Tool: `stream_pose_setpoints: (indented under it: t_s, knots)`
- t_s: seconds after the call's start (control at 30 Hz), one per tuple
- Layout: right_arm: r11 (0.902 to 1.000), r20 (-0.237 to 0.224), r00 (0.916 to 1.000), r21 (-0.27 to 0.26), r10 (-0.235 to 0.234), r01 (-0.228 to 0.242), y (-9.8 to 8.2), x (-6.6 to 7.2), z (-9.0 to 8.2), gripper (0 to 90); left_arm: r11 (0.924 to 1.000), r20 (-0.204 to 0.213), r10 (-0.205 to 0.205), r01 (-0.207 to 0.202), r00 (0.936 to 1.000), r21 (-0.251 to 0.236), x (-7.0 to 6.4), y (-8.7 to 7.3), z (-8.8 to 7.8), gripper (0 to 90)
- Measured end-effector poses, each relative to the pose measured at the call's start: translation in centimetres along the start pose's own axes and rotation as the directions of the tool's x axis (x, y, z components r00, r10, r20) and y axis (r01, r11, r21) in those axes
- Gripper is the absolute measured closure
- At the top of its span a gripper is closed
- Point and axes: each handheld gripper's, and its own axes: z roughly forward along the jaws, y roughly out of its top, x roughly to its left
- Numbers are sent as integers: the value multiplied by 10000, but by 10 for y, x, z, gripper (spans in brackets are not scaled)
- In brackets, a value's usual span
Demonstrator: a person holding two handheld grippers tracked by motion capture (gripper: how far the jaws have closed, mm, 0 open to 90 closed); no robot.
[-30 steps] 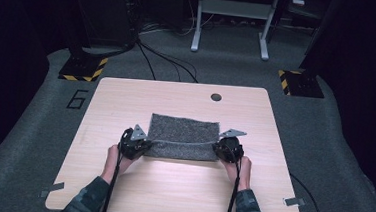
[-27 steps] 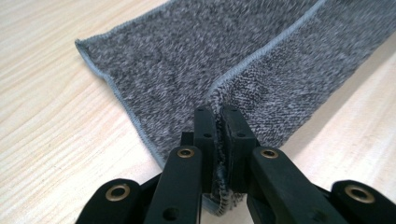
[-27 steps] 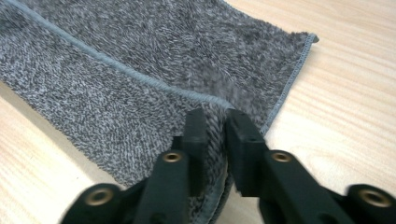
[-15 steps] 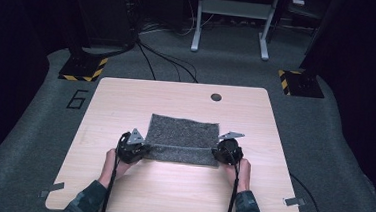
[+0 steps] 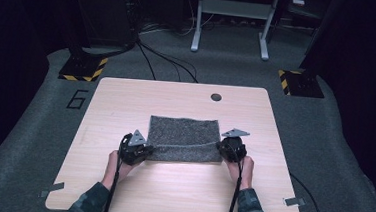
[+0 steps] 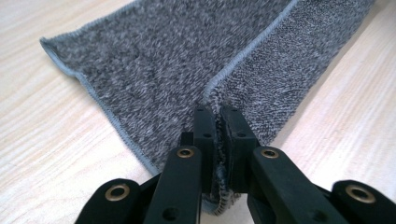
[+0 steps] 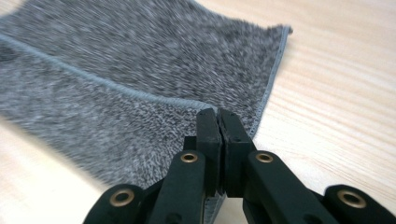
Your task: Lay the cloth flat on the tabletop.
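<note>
While pinched on the grey cloth (image 5: 184, 136): left tongs (image 6: 217, 119) at one near corner; right tongs (image 7: 218, 122) likewise.

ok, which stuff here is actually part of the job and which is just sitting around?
In the job:
- grey cloth, near edge folded over
- left gripper, shut on a cloth corner
- right gripper, shut on the other near corner
- table

Just lying about:
- dark round spot on the table
- floor cables
- striped stand bases

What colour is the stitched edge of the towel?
Light grey-blue, paler than the speckled dark grey towel itself; the stitched edge shows best in the left gripper view.
</note>
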Motion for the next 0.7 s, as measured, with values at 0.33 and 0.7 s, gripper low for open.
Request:
stream_pose_setpoints:
  t_s: [0.33, 0.7]
  knots:
    - [9965, -281, 9965, -313, -784, 776, -33, 25, -45, 871, 10000, 587, 73, -70, 9982, -63, -18, -21, -27, 783]
    - [9994, -1291, 9910, -66, -357, 351, -81, 32, -86, 649, 9999, 1227, 39, -52, 9924, 104, -35, -50, -70, 513]
